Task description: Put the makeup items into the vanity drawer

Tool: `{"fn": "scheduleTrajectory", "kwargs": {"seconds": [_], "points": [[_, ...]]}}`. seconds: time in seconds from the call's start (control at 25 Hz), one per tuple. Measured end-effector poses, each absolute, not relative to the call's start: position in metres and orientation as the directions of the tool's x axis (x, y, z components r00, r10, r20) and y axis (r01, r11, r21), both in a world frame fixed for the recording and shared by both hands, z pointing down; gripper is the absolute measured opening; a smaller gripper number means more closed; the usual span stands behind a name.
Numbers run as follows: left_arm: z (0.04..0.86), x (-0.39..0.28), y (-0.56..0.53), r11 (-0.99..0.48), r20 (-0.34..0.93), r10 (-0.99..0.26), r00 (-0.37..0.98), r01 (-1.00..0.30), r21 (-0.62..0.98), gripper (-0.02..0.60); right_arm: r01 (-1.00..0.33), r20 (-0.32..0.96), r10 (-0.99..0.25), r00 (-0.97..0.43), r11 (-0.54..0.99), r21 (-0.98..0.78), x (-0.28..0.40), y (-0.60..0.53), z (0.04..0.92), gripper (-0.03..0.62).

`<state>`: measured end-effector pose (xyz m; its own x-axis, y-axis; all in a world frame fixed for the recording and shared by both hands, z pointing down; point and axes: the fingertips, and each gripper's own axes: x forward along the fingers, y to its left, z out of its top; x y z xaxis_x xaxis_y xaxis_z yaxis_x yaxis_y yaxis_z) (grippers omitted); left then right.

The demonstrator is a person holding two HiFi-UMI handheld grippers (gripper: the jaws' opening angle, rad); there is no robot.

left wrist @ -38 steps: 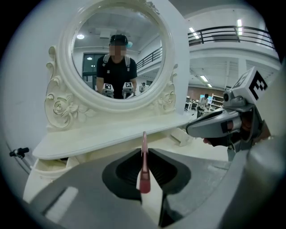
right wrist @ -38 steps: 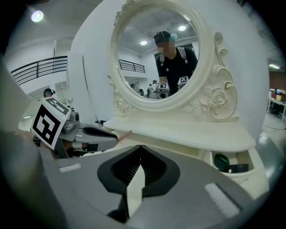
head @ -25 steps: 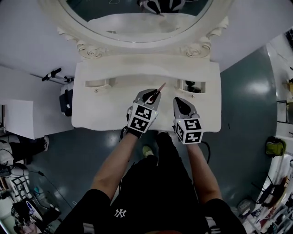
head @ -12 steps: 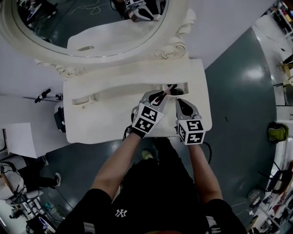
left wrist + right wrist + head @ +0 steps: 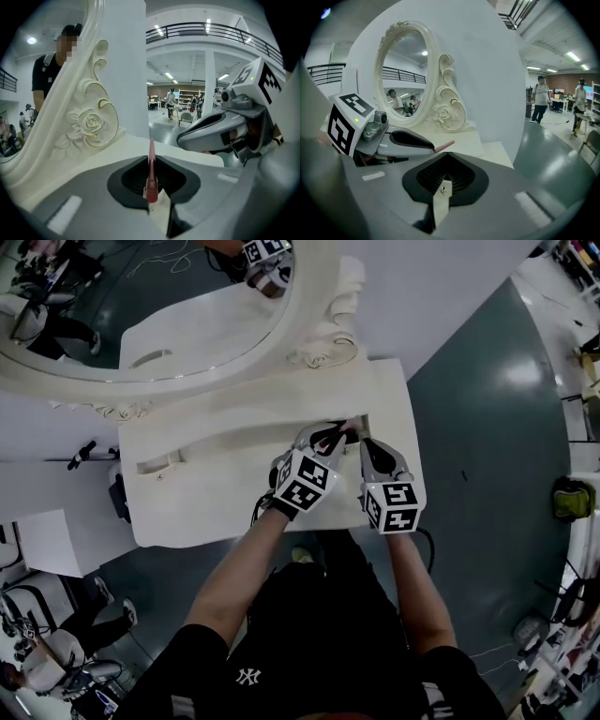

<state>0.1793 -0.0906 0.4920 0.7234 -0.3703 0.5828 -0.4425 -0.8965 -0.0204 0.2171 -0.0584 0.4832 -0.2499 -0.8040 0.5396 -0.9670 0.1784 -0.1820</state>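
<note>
Oval mirror (image 5: 141, 324) far left, above the white vanity table (image 5: 206, 493). Left tongs (image 5: 330, 435) clamped on a slim pink makeup pencil (image 5: 151, 176). The pencil pokes past the tips, over the table's far right part, near the carved rose scroll (image 5: 91, 124). Right tongs (image 5: 371, 446) just beside, closed, nothing between them.

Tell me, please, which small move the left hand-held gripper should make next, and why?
Probably ease the left hand-held gripper slightly forward and tip it down, so the slim pink makeup stick points into the small open drawer of the cream-white vanity. Its jaws are shut on the stick, and the tip seems to lie at the drawer's opening.
</note>
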Motion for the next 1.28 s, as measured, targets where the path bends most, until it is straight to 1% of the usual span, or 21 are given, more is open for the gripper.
{"fn": "scheduleTrajectory", "kwargs": {"seconds": [0.36, 0.56, 0.72, 1.04, 1.28], "points": [[0.517, 0.205, -0.097, -0.934, 0.648, -0.310, 0.696, -0.350, -0.071, 0.049, -0.964, 0.547, -0.798, -0.252, 0.158, -0.214, 0.241, -0.072, 0.495, 0.023], [0.527, 0.206, -0.098, -0.939, 0.665, -0.291, 0.688, -0.339, -0.060, 0.068, -0.962, 0.546, -0.798, -0.254, 0.150, -0.229, 0.246, -0.076, 0.501, 0.023], [0.522, 0.196, -0.101, -0.923, 0.649, -0.312, 0.694, -0.383, -0.034, 0.068, -0.961, 0.546, -0.797, -0.258, 0.152, -0.231, 0.241, -0.077, 0.501, 0.023], [0.492, 0.165, -0.096, -0.873, 0.568, -0.389, 0.725, -0.488, 0.025, 0.064, -0.955, 0.524, -0.802, -0.287, 0.197, -0.222, 0.212, -0.074, 0.486, 0.023], [0.466, 0.134, -0.080, -0.822, 0.500, -0.454, 0.737, -0.564, 0.086, 0.031, -0.947, 0.505, -0.802, -0.320, 0.245, -0.209, 0.178, -0.058, 0.474, 0.023]]}}
